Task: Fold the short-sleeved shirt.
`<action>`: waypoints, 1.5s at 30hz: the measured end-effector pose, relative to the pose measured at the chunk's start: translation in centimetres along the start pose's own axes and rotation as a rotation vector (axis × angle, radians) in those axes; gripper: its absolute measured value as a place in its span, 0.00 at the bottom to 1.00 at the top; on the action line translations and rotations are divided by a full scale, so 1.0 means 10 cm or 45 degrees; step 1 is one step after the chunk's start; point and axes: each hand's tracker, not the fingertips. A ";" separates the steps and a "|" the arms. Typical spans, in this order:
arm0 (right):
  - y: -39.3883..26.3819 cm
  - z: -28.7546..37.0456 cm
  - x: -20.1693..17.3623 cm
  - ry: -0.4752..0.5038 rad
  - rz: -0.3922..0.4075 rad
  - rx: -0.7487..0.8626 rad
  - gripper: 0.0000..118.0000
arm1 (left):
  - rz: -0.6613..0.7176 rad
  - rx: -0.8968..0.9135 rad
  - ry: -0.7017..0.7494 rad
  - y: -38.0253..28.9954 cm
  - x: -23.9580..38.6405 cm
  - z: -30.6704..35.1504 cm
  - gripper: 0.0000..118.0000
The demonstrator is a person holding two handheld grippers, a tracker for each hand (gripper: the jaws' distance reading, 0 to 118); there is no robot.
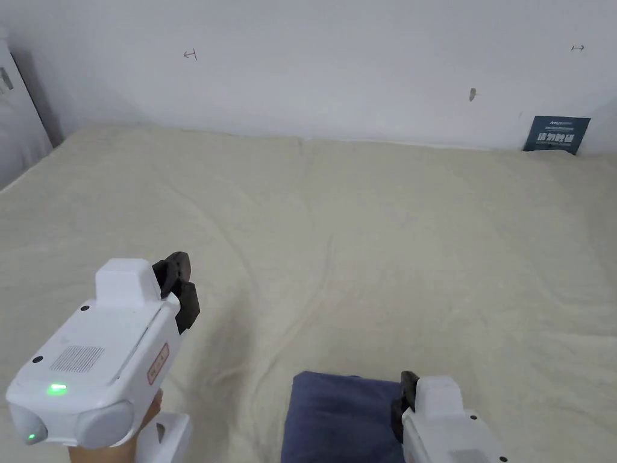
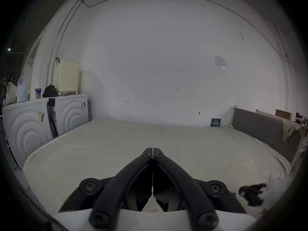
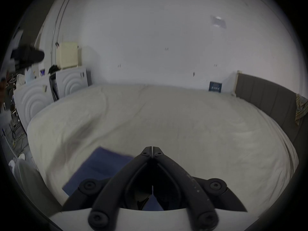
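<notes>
Shirt (image 1: 340, 416), dark blue, lies as a compact rectangle on the cream bed (image 1: 361, 241) at the near edge, low in the head view and already looking folded, flat with squared edges.

Far left in the gripper views, white washing machines (image 2: 28, 131) stand off the bed's side. Next, in the head view, the left hand-held gripper (image 1: 179, 292) is held above bare sheet, well apart from the shirt; its own view shows the jaws closed tip to tip with nothing between them. Right of it sits the shirt, and just beside the shirt's right edge is the right hand-held gripper (image 1: 402, 401), also closed on nothing in its own view (image 3: 152, 148), the blue cloth lying to the left and below its jaws.

The fold seems done or nearly so. The risk I judge from here is the right hand-held gripper, so near the cloth, snagging or dragging an edge as it moves, which would open the top layer. The soft, wrinkled sheet could also let the stack skew.
</notes>
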 end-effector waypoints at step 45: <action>-0.01 0.05 0.24 0.067 0.033 0.019 0.02 | 0.472 -1.185 -0.611 -1.37 0.39 -1.19 0.18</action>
